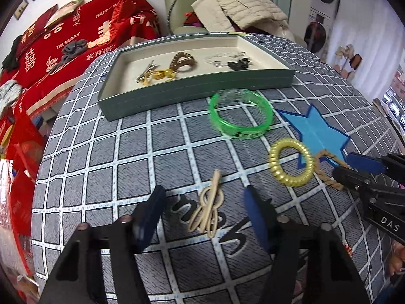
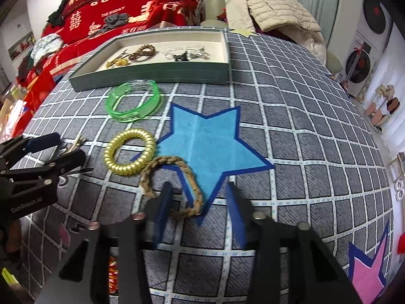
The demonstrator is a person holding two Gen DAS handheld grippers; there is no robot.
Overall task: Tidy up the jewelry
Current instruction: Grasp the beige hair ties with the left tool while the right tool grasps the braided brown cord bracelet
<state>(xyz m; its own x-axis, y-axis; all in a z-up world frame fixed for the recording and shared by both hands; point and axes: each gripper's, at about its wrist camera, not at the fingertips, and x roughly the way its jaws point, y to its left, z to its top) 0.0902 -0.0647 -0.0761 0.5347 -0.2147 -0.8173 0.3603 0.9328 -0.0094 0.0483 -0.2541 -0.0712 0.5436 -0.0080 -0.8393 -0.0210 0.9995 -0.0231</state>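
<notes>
A beige hair clip lies on the grey checked cloth between the pads of my left gripper, which stand apart from it on both sides. My right gripper straddles the near part of a brown braided ring; its pads are not closed on it. A gold spiral hair tie touches the ring. A green bangle lies in front of the green tray, which holds several pieces. The left wrist view shows the right gripper at the braided ring.
A blue paper star lies under part of the braided ring, and a pink star sits at the near right. Beyond the table are a red cloth and a chair with a beige jacket.
</notes>
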